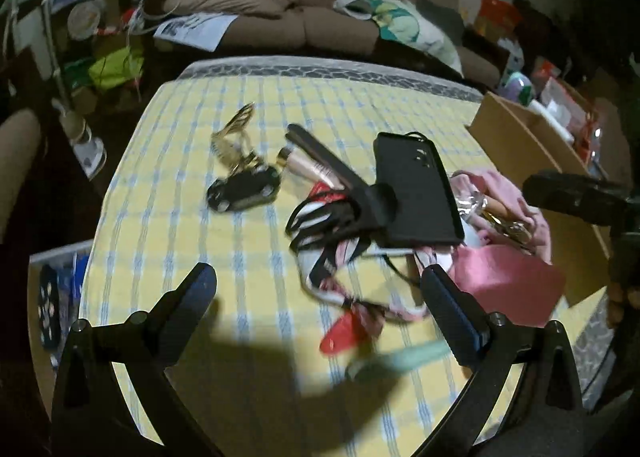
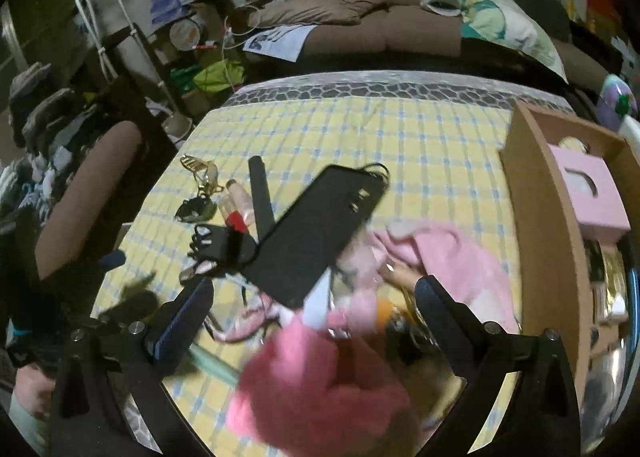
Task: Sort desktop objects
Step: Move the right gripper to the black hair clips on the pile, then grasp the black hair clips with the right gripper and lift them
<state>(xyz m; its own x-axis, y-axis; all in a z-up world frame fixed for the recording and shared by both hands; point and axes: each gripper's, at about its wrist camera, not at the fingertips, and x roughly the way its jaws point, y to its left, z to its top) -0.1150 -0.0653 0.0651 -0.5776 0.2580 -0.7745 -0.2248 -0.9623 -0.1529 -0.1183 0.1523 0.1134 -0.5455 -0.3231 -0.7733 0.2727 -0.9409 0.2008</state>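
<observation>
A pile of objects lies on the yellow checked tablecloth (image 1: 192, 225). It holds a black phone on a stand (image 1: 414, 187), a black car key with gold keys (image 1: 244, 187), a pink tube (image 1: 310, 169), tangled black cables (image 1: 320, 221), a red clip (image 1: 344, 333) and pink cloths (image 1: 508, 277). My left gripper (image 1: 318, 291) is open and empty, hovering just short of the pile. My right gripper (image 2: 314, 305) is open over the pink cloth (image 2: 320, 381), with the phone (image 2: 316, 233) just beyond it.
An open cardboard box (image 2: 560, 241) with a pink box (image 2: 592, 193) inside stands at the table's right side; it also shows in the left wrist view (image 1: 532, 141). A brown sofa (image 1: 304, 5) is behind the table. A chair (image 2: 88, 185) stands at the left.
</observation>
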